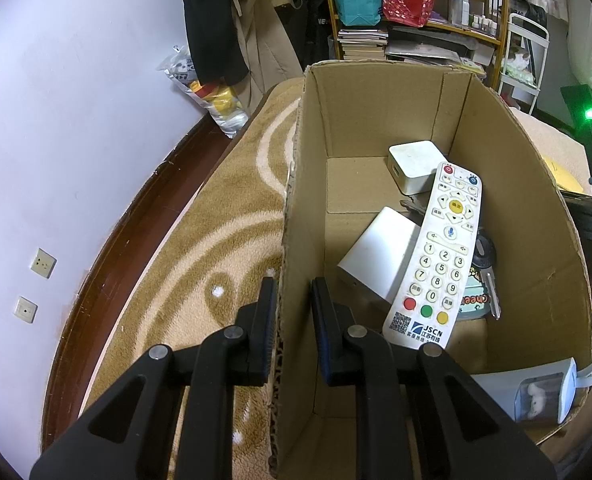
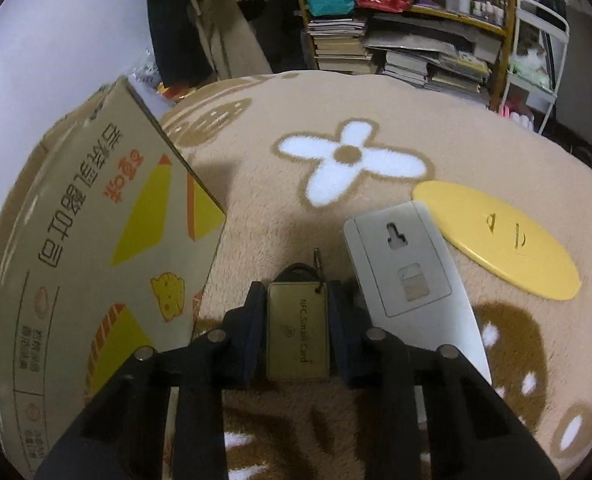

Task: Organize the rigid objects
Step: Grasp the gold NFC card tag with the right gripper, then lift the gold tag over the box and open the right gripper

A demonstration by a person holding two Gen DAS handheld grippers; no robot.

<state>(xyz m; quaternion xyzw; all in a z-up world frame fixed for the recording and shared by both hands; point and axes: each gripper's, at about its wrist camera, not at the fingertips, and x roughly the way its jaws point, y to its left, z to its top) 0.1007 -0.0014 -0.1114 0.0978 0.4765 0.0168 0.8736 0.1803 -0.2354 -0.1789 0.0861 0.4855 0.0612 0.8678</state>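
The left gripper (image 1: 292, 304) straddles the near wall of the cardboard box (image 1: 527, 240), one finger inside and one outside, steadying it on the rug (image 2: 256, 208). Whether it actually bites the wall I cannot tell. Inside lie a white remote (image 1: 435, 260), two white blocks and a key. The right gripper (image 2: 296, 320) pinches the brass NFC card (image 2: 297, 332) just above the rug, beside a grey plate (image 2: 407, 272) and a yellow disc (image 2: 495, 236). I'd lift the card clear, carry it left over the box rim, and release low.
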